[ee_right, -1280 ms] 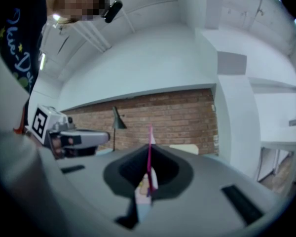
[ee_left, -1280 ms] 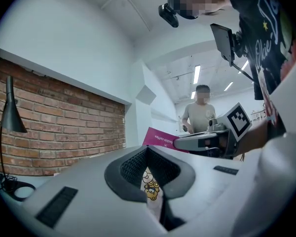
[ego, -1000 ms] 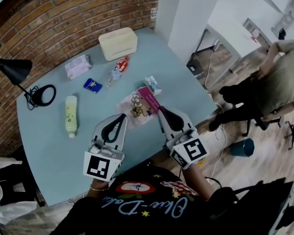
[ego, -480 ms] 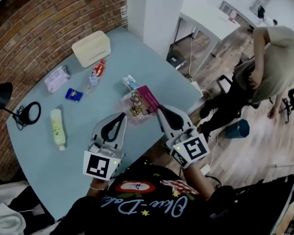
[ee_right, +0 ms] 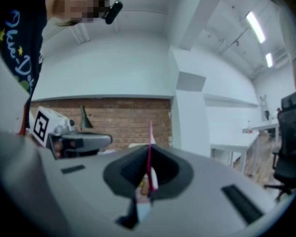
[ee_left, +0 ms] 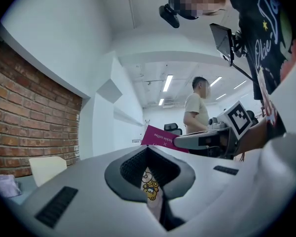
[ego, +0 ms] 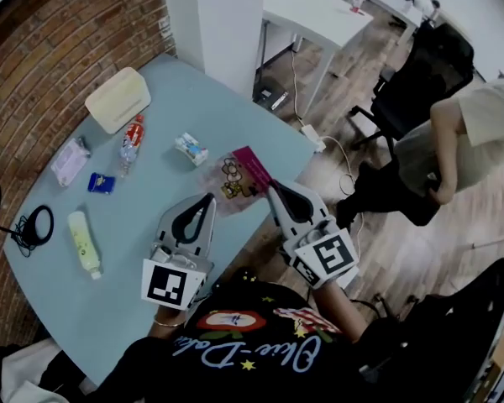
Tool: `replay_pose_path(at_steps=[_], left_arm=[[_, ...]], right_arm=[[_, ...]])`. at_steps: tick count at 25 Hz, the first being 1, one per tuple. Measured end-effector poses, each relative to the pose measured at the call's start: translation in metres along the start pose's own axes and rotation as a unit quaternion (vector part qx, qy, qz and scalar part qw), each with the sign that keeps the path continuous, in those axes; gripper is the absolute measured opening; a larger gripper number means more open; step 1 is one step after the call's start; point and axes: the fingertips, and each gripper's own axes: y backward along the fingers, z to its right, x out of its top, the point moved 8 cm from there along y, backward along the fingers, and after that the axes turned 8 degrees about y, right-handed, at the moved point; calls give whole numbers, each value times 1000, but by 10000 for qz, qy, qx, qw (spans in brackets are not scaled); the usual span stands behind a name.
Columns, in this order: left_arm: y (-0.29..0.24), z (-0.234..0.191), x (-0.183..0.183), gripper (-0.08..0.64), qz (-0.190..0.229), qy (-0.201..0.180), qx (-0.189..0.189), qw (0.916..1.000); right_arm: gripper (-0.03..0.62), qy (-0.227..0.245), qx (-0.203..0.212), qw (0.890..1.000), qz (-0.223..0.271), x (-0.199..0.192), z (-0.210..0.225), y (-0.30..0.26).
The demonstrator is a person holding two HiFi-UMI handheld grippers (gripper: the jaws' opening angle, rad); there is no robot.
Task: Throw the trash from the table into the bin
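The left claw (ego: 207,201) and right claw (ego: 274,190) each clench the crinkled clear cartoon-printed plastic wrapper with magenta card (ego: 237,175), over the pale blue counter (ego: 126,225) edge

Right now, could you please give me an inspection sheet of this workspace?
Surface: light blue table, largely bare.
Job's things: printed wrapper with a magenta card, held between both grippers; no bin in view.
Clutter: cream box, bottle, pink packet, blue packet, small white packet, green tube.
Grippers: left gripper and right gripper, each shut on the printed wrapper.
Cables: coiled cable at the table's left end; power strip with its lead on the floor.
Surroundings: brick wall, white column, white desk, office chair, a bystander.
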Motion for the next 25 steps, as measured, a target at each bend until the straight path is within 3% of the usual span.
replay_pose_path(at_steps=[14, 25], left_arm=[[-45, 40, -6, 11, -100, 21, -907, 9958], [-77, 78, -16, 11, -178, 87, -1683, 9855]], right_arm=[[11, 1, -1015, 9948, -30, -3, 34, 61], [11, -14, -1866, 9824, -126, -8, 52, 114]])
